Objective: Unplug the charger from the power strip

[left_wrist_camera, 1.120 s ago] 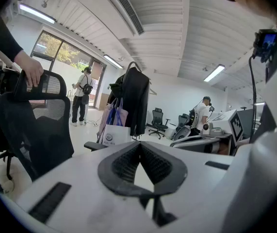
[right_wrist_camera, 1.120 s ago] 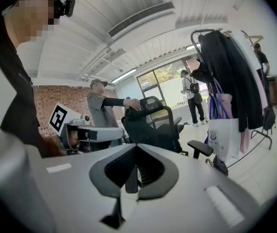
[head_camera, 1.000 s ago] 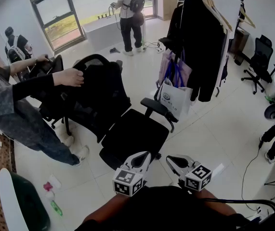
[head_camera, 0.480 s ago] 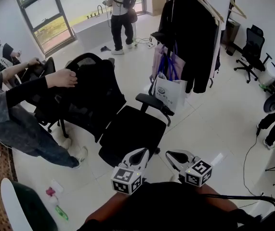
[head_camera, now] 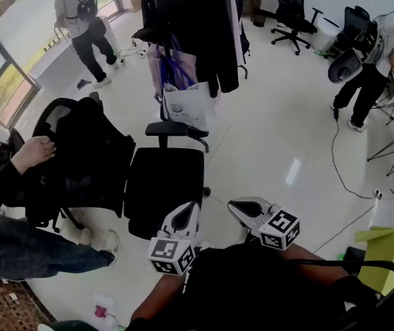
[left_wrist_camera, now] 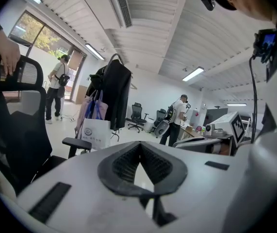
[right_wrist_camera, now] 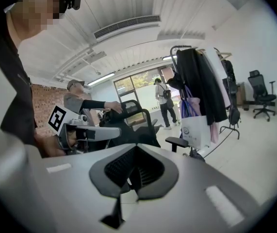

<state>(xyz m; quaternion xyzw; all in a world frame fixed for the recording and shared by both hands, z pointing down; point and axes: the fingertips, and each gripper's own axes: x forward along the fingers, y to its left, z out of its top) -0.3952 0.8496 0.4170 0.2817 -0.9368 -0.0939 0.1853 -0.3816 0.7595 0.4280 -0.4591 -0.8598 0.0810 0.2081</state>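
I cannot make out a charger in any view. Far right on the floor, a small pale block (head_camera: pixel 378 195) sits where a dark cable (head_camera: pixel 339 163) ends; it is too small to tell what it is. My left gripper (head_camera: pixel 190 209) and right gripper (head_camera: pixel 237 207) hover side by side in front of my torso, above the floor. Both are shut and hold nothing. In the left gripper view the pads (left_wrist_camera: pixel 123 161) meet at the tips of my left gripper (left_wrist_camera: pixel 139 145). In the right gripper view my right gripper (right_wrist_camera: pixel 136 148) is likewise closed.
A black office chair (head_camera: pixel 165 181) stands just ahead of the grippers. Left of it is a second chair (head_camera: pixel 86 150) with a person's hand (head_camera: pixel 34 150) on its back. Behind are a clothes rack (head_camera: pixel 190 19) and a white bag (head_camera: pixel 186 105). A yellow-green box (head_camera: pixel 383 247) sits at the right.
The head view has swung to the right, so the chairs and clothes rack slid left and the right side of the room came in. Both grippers stayed shut in front of my torso.
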